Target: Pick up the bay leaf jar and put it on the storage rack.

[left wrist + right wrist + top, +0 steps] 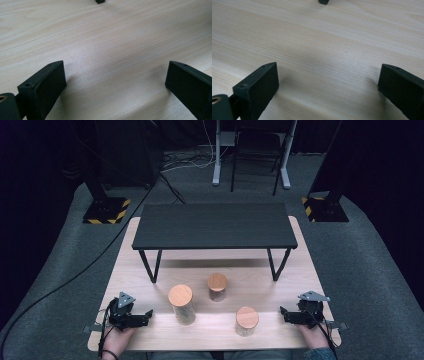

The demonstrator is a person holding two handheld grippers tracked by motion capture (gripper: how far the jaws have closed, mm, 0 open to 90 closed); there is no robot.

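Jaws gape empty on my left gripper and right gripper; three cork-lidded glass jars stand between them. Swinging inward carelessly could topple one.

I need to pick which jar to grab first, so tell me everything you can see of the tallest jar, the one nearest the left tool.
The tallest jar is a clear, glass-looking cylinder capped by a round wooden-looking lid of orange-brown tone. It stands upright, lid on, on the pale wooden board, in front of the small black table. Its contents cannot be told. Nothing touches it; the left tool lies apart beside it, jaws open.
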